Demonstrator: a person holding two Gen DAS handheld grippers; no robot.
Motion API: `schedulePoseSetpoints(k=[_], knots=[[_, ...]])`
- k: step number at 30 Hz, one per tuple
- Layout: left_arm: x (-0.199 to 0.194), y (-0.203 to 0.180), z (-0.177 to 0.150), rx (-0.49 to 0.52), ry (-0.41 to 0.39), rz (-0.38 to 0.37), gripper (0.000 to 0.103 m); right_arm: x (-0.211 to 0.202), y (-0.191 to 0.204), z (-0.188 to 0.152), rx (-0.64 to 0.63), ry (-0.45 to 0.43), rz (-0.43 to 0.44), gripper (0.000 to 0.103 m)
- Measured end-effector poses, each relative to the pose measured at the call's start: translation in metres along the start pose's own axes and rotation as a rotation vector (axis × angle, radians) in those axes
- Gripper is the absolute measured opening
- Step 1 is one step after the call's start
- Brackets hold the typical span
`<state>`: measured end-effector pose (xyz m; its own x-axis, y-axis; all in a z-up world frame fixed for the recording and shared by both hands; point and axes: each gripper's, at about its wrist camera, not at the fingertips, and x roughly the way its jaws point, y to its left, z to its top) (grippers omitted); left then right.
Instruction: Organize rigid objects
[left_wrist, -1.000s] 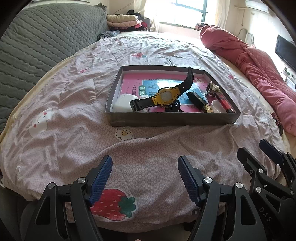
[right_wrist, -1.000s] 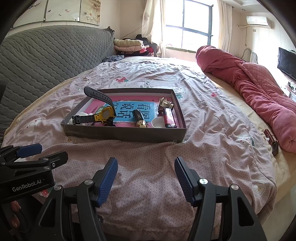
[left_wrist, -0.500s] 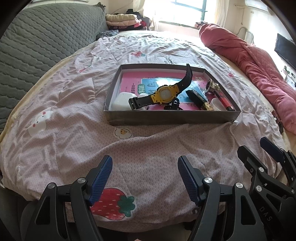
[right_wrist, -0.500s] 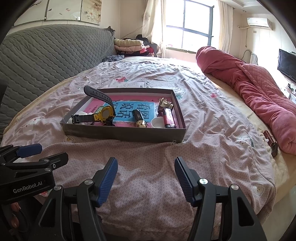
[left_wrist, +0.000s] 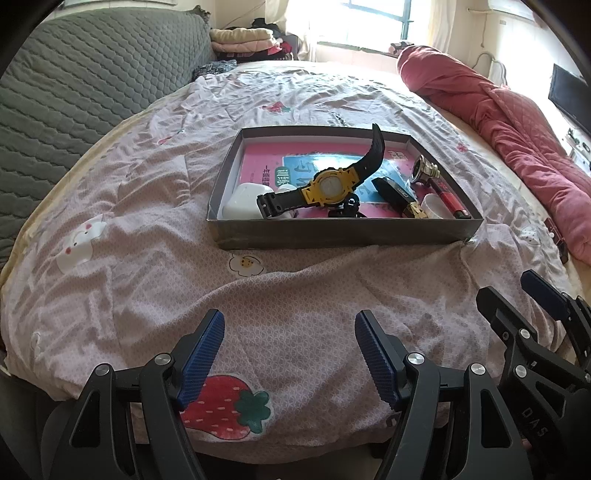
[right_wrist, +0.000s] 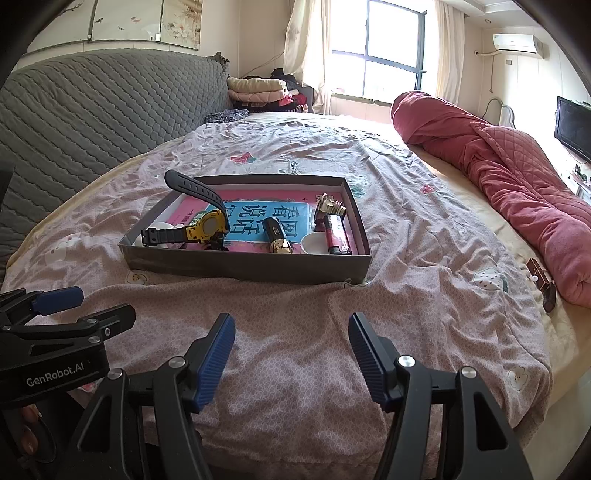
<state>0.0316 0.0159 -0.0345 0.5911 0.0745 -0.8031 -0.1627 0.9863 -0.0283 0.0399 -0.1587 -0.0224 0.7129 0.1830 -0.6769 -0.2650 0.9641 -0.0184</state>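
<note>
you held your left gripper (left_wrist: 289, 349) and right gripper (right_wrist: 291, 350) side by side over the near edge of the bed (left_wrist: 147, 206), both spread wide with nothing between the blue pads. the grey tray (left_wrist: 332, 233) sat well ahead of them, holding the yellow watch (left_wrist: 328, 183), the white case (left_wrist: 242, 199), the red lighter (right_wrist: 336, 240) and the small white cup (right_wrist: 314, 244)

One shallow grey cardboard box (left_wrist: 332, 230) sits on the bed. In it lie one yellow-and-black digital wristwatch (left_wrist: 328, 184), one white rounded plastic earbud case (left_wrist: 240, 199), one black-and-gold rectangular lighter (right_wrist: 277, 236), one red cylindrical lighter (right_wrist: 337, 240), one small white round cap (right_wrist: 313, 244), one brass-coloured metal fitting (right_wrist: 330, 206) and one small black object (left_wrist: 349, 206) too small to identify. One pink-and-blue printed booklet (right_wrist: 266, 214) lines the bottom.
</note>
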Motion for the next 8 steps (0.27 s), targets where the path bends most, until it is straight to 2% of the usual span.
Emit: schedulePoseSetpoints(k=[8], knots=[[0.009, 0.0018, -0.0001, 0.005, 0.002, 0.004, 0.075, 0.0034, -0.0012, -0.0001, 0.0, 0.005, 0.006, 0.063]])
